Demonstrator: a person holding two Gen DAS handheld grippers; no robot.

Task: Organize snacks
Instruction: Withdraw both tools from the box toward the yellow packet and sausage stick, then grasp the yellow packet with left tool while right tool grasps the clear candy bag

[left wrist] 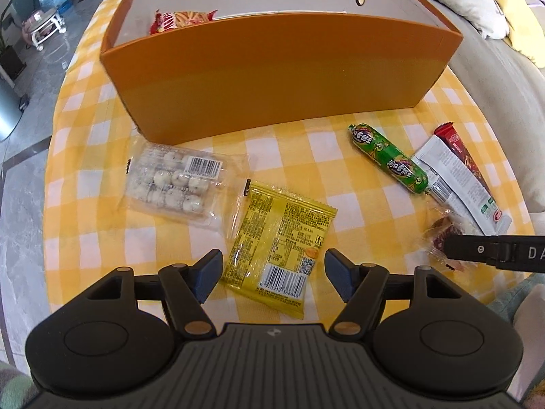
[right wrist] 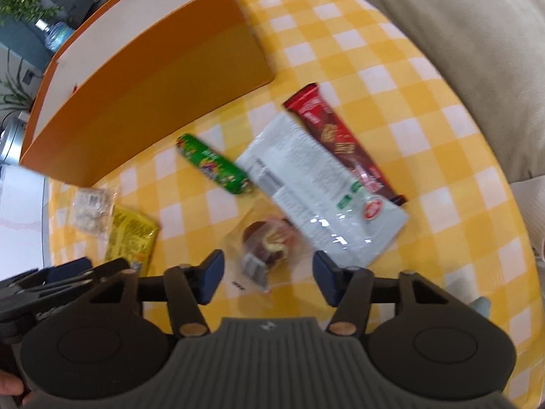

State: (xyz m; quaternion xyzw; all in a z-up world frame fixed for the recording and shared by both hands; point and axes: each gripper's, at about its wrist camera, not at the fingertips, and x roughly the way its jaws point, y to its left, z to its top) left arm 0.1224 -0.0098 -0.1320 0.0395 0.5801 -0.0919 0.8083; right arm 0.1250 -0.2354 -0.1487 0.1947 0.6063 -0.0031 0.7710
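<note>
Left gripper [left wrist: 272,269] open astride yellow packet [left wrist: 277,240], right gripper [right wrist: 269,272] open astride cake [right wrist: 269,238], near tabletop's front edge; box [left wrist: 272,78] awaiting both.

The right wrist view is blurred throughout, so print on the green sausage [right wrist: 214,167] and the white pouch [right wrist: 316,201] cannot be read. Much of the red-and-orange packet [left wrist: 184,20] is hidden behind the front wall of the box [left wrist: 272,78], and the box's far wall is cut off by the top edge. The clear-wrapped snack [left wrist: 439,235] is partly covered by the right gripper's finger [left wrist: 477,248], itself cut off at the edge.
</note>
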